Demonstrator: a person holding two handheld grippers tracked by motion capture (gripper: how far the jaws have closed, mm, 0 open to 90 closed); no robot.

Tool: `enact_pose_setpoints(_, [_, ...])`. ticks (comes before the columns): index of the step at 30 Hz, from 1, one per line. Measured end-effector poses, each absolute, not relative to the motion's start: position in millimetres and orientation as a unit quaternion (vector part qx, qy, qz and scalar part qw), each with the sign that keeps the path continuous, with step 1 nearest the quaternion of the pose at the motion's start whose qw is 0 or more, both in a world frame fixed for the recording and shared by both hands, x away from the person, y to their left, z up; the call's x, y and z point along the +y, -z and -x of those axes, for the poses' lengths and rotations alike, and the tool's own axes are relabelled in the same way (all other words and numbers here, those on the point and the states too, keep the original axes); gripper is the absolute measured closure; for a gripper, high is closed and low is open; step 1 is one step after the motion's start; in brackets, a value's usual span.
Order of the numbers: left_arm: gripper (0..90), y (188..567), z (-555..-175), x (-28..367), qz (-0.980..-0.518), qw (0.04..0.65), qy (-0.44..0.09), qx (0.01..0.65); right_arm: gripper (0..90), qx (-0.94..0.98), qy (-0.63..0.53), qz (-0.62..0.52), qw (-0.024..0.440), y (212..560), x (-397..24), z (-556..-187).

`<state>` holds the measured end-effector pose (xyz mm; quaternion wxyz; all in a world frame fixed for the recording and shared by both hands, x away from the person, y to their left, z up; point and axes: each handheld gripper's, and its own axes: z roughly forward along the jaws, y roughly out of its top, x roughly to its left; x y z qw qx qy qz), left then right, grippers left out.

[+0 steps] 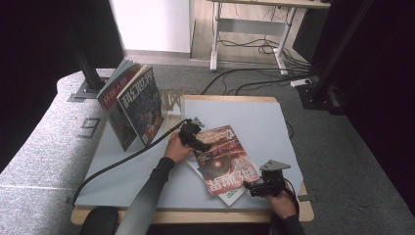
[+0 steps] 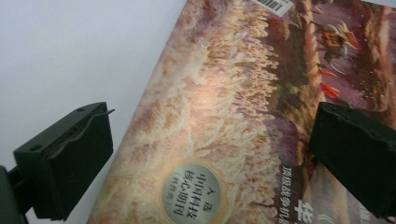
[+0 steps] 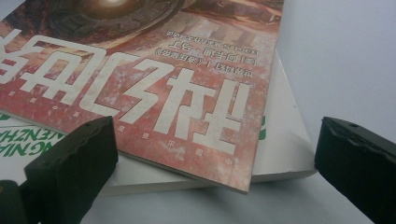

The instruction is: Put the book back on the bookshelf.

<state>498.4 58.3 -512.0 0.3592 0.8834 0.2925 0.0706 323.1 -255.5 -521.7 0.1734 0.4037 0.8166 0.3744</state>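
A red magazine (image 1: 225, 159) lies face up on a white magazine (image 1: 230, 197) at the middle right of the grey mat (image 1: 254, 117). My left gripper (image 1: 204, 145) stands open at its far left corner. In the left gripper view, one jaw of the left gripper (image 2: 210, 158) is over the mat and the other over the red magazine's cover (image 2: 224, 107). My right gripper (image 1: 247, 186) is open at the near right corner. In the right gripper view, the red magazine's corner (image 3: 140, 84) and the white magazine (image 3: 280, 144) lie between the spread jaws of the right gripper (image 3: 210, 163).
Two magazines (image 1: 139, 105) stand upright at the back left of the table, next to a clear holder (image 1: 171, 100). The table's wooden edge (image 1: 195, 215) runs along the front. Cables (image 1: 254, 78) and a desk's legs (image 1: 215, 44) are on the floor behind.
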Motion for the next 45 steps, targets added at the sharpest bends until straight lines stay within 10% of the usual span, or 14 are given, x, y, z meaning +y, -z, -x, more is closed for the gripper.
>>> enact_pose_setpoints(45, [2.8,509,-416,94,-0.866,0.342,-0.093,0.353,0.0,0.797,-0.356,-0.442,0.210,520,-280,-348])
